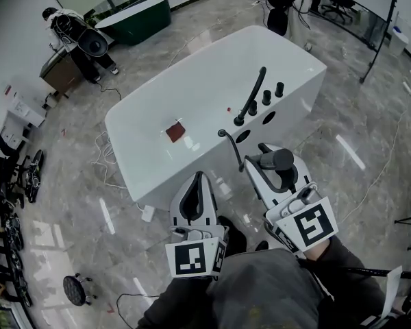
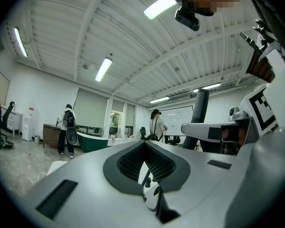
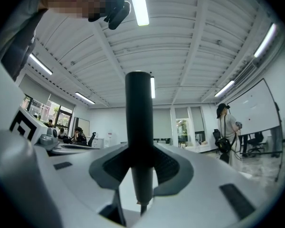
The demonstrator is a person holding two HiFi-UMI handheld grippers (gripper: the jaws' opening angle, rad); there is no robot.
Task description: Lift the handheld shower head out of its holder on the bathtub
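Jaws of the left gripper [image 1: 197, 178] are pressed together at their tips with nothing between them. They are level and idle, with the white oval bathtub [image 1: 192, 91] ahead of them. Ahead of those jaws and to their right, a thin black hose [image 1: 234, 149] arcs off the tub's rim toward the right gripper [image 1: 274, 164]. Its jaws are clamped on the black cylindrical handheld shower head [image 1: 277, 160], which stands upright across the pads, already off the rim and well short of the black fittings [image 1: 252, 94] beyond. I cannot tell which of these is its holder.

From where I stand, the hose looks like the main hazard. Draw the right jaws farther back or higher and it may go taut, twisting the smooth round handle in the grip or tugging it out. A dropped head would likely strike the tub wall. The left jaws also sit close beside that loop, so a careless sweep rightward could snag it.
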